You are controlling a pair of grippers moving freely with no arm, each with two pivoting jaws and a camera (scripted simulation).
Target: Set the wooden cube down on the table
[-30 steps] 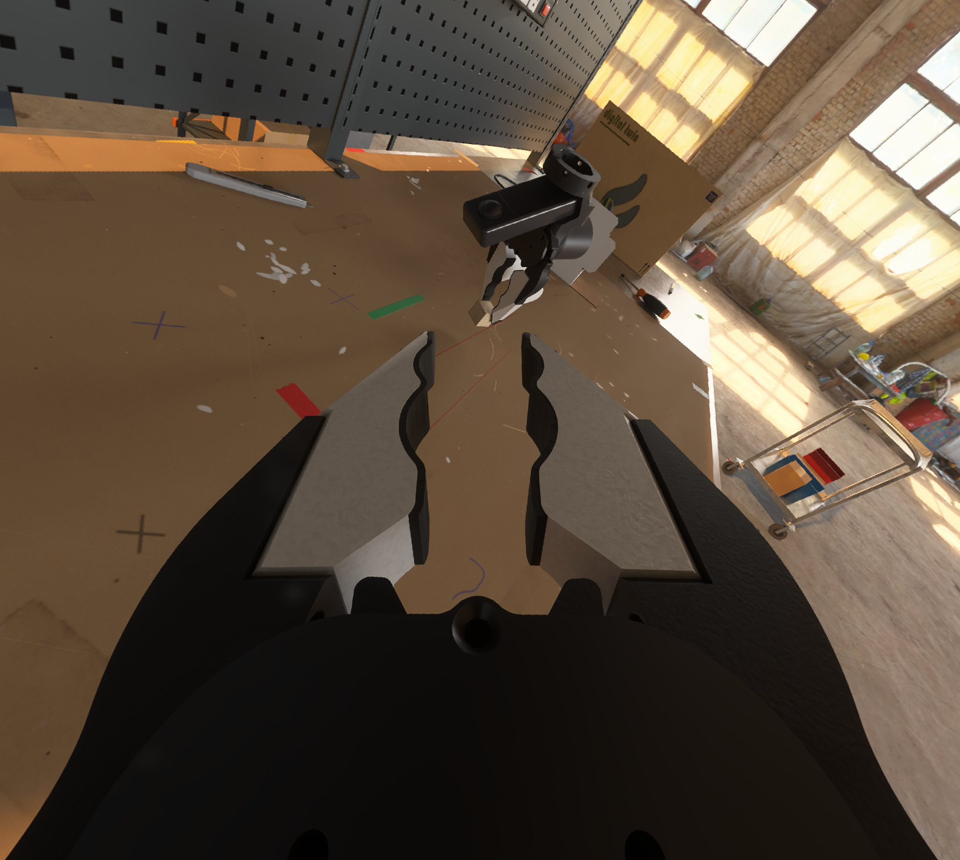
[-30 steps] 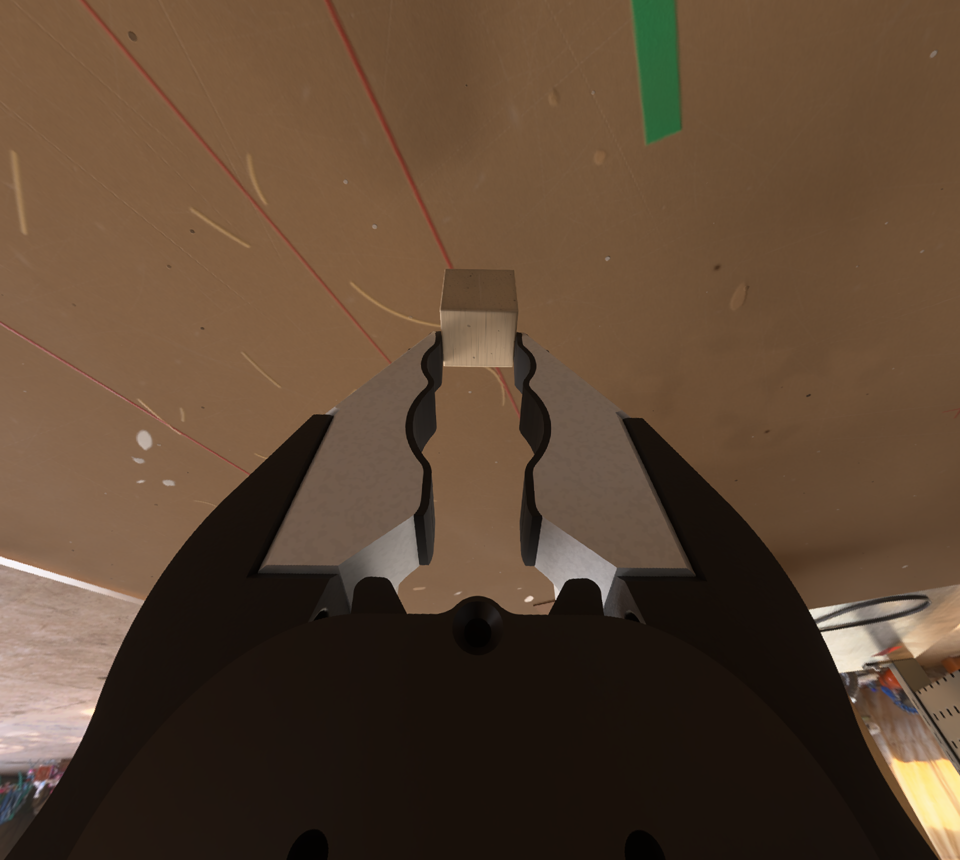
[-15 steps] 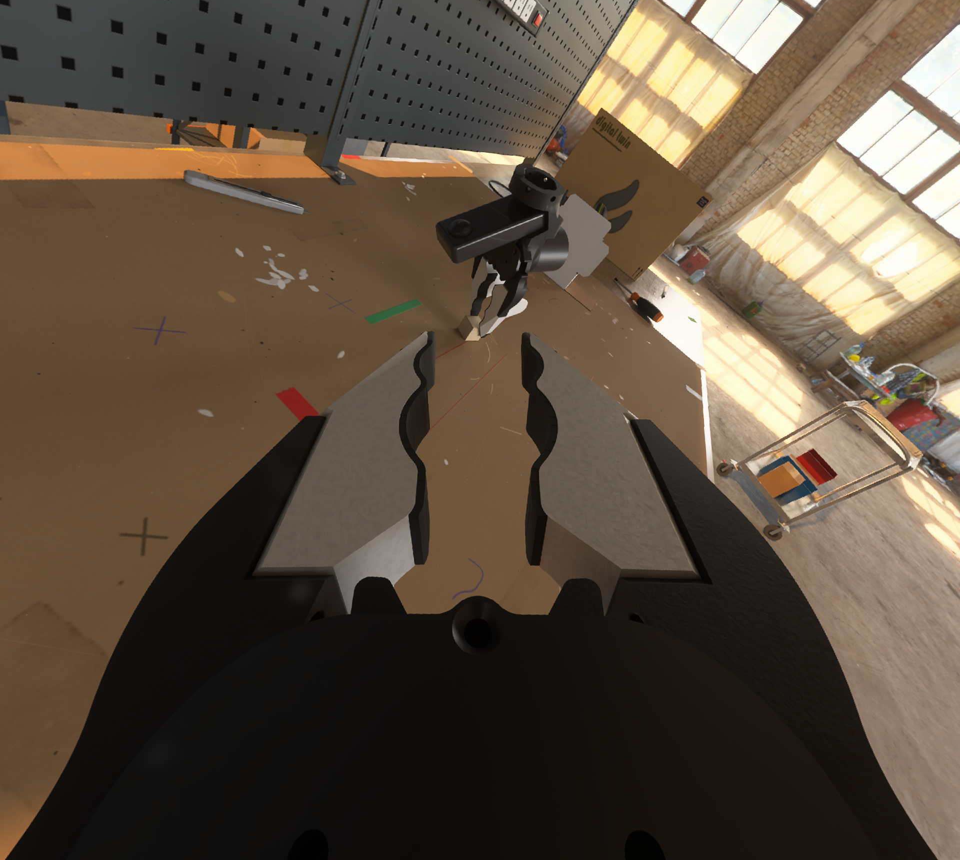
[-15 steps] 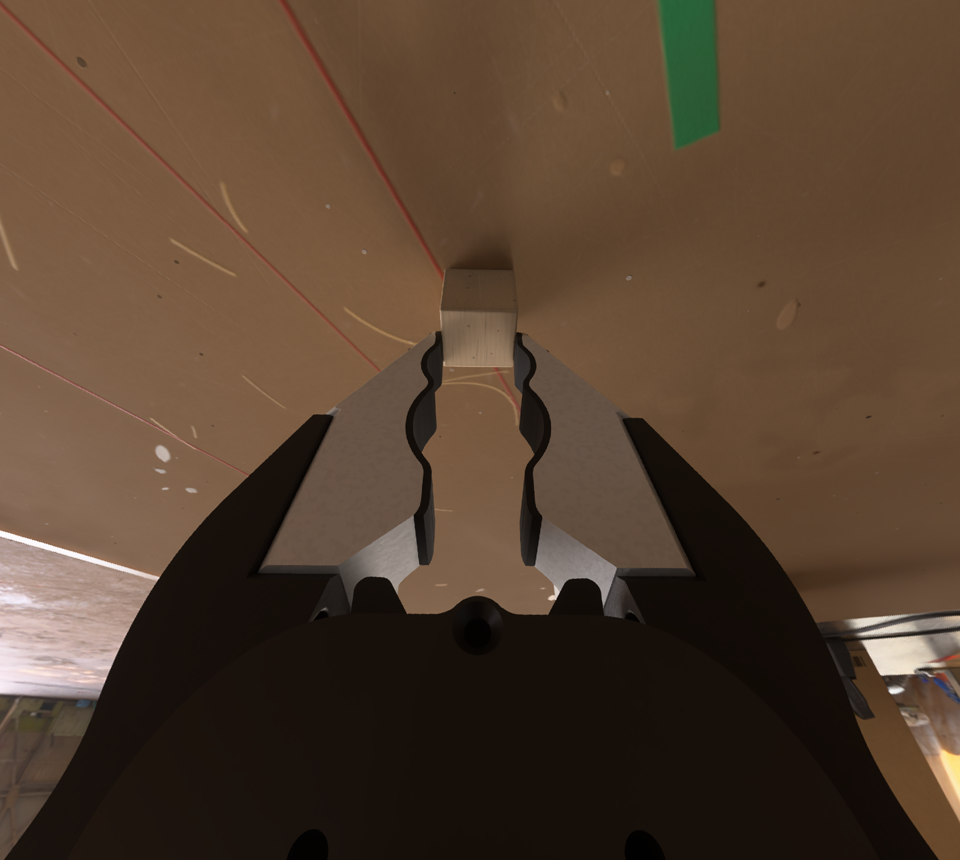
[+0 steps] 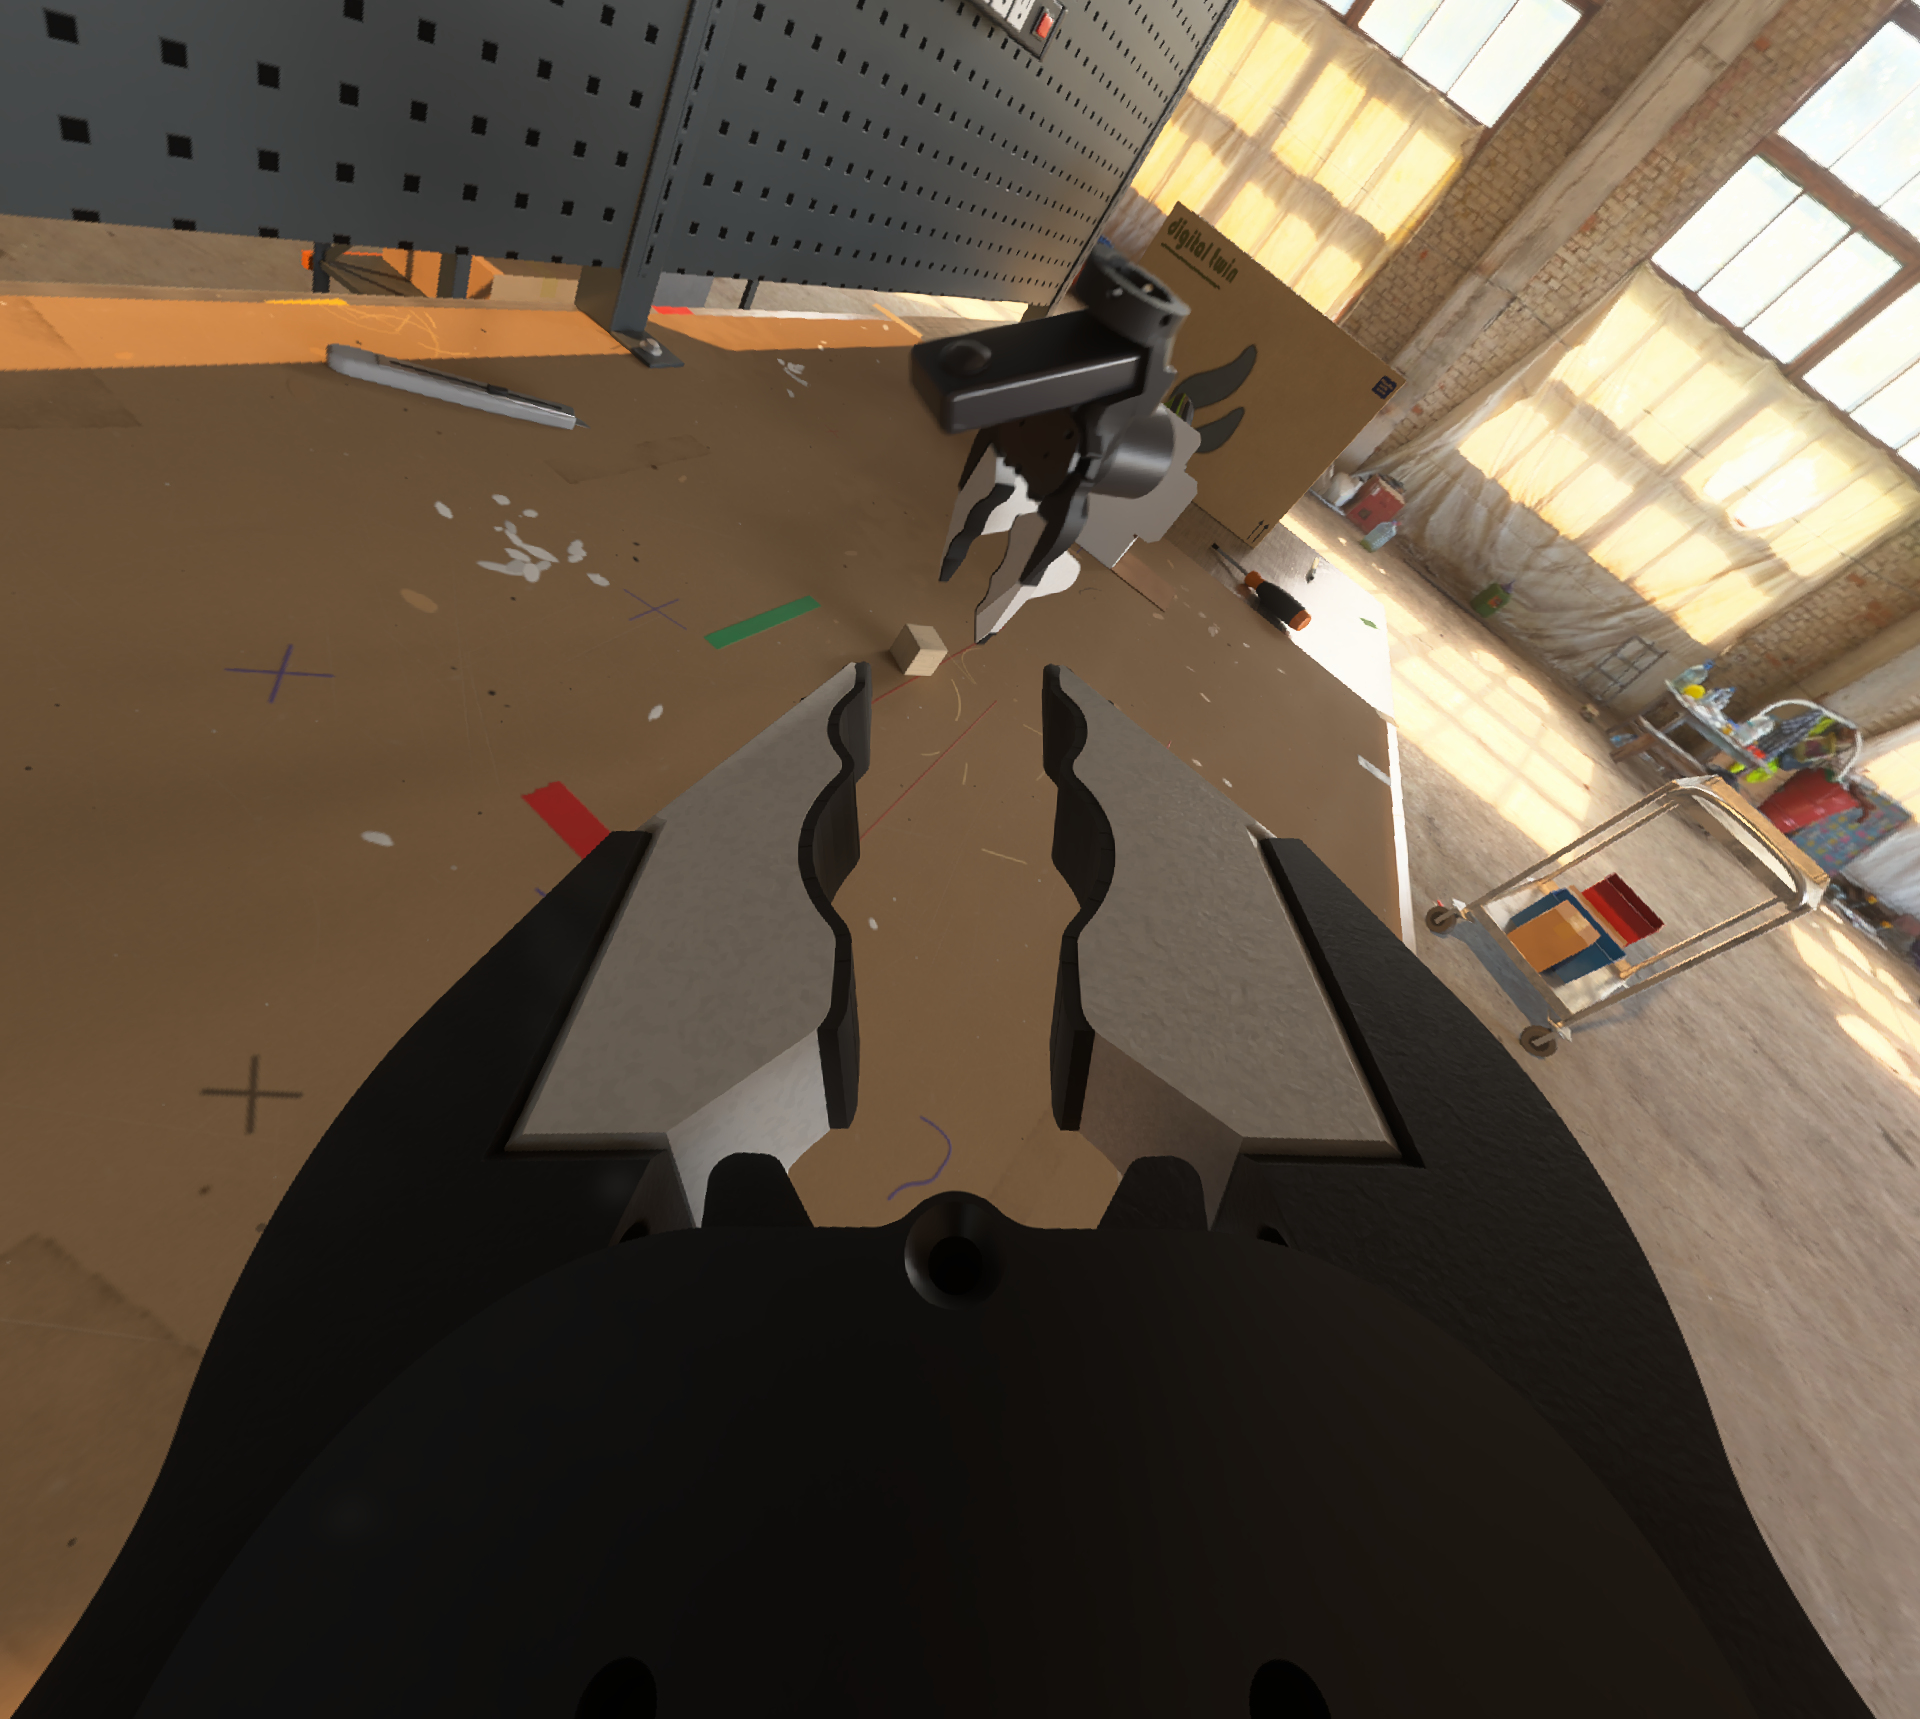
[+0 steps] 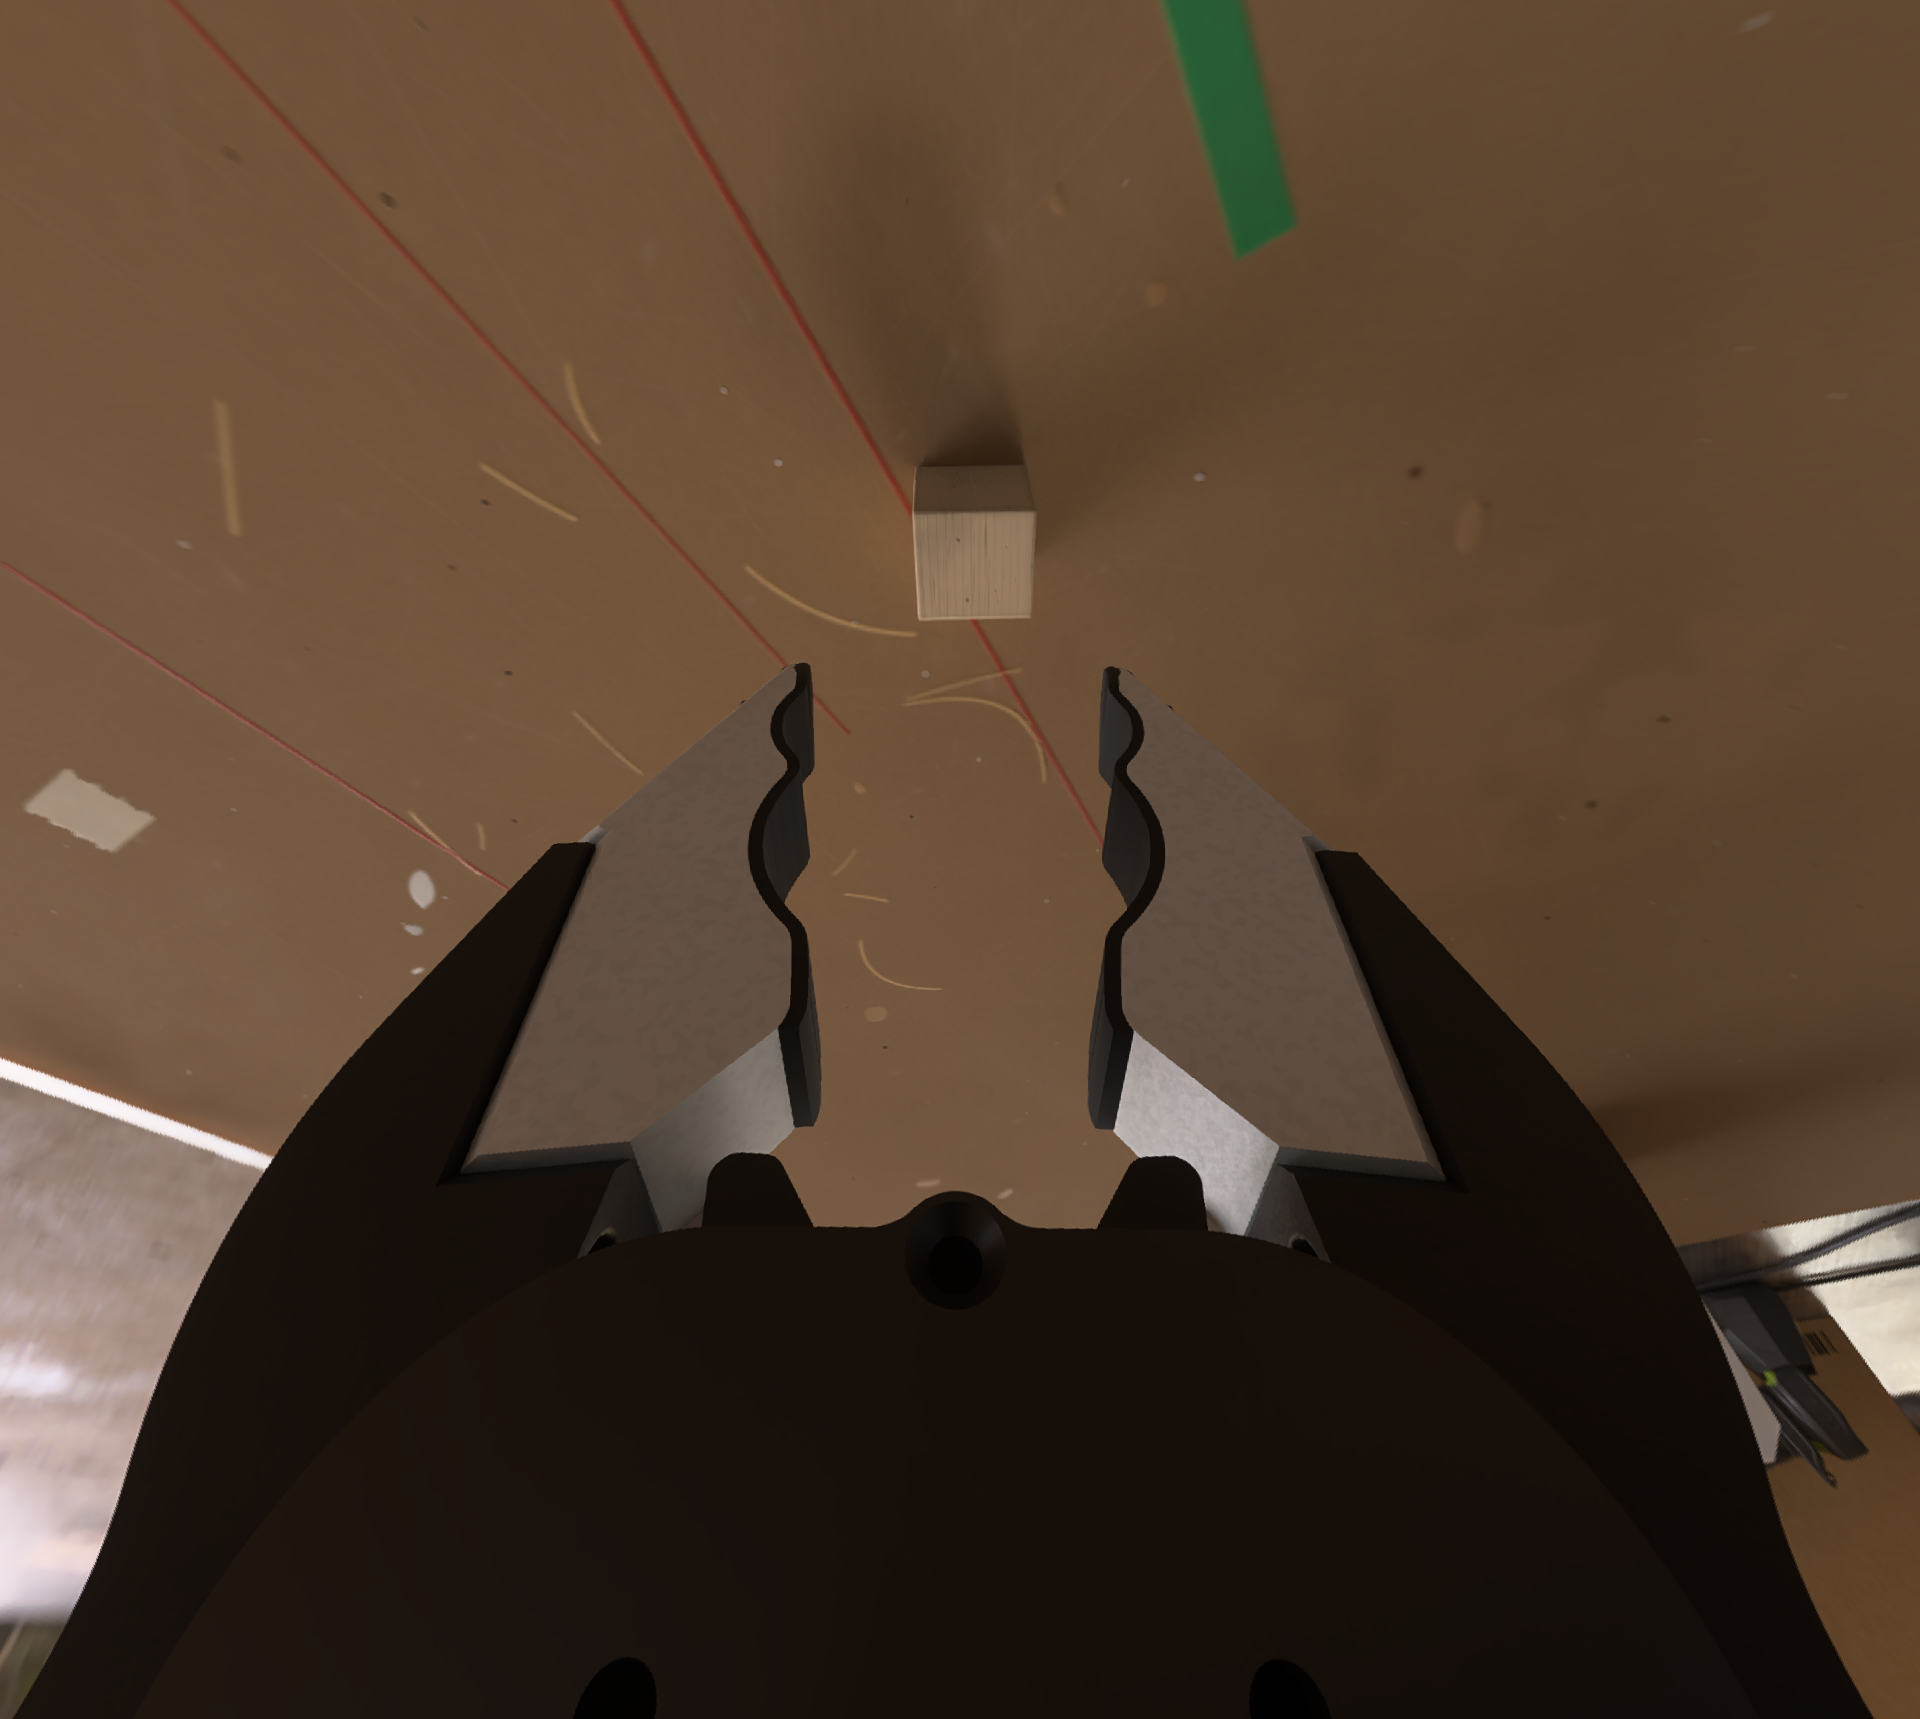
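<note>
The small pale wooden cube [image 6: 975, 555] rests on the brown table [image 6: 416, 215], on a thin red line. It also shows in the left wrist view [image 5: 918, 648]. My right gripper [image 6: 956, 682] is open and empty, a short way back from the cube and above it. In the left wrist view the right gripper [image 5: 971, 604] hangs above and to the right of the cube with its fingers spread. My left gripper [image 5: 951, 682] is open and empty, held above the table some way short of the cube.
A green tape strip [image 5: 762, 622] and a red tape strip [image 5: 561, 815] lie on the table. A grey knife [image 5: 452, 400] lies near the dark pegboard wall [image 5: 520, 59]. A screwdriver [image 5: 1273, 604] lies near the table's right edge. A cart [image 5: 1621, 911] stands on the floor.
My right gripper opened and let go of the cube, which now sits on the table. The right gripper then drew back and up from it. My left gripper hardly moved.
</note>
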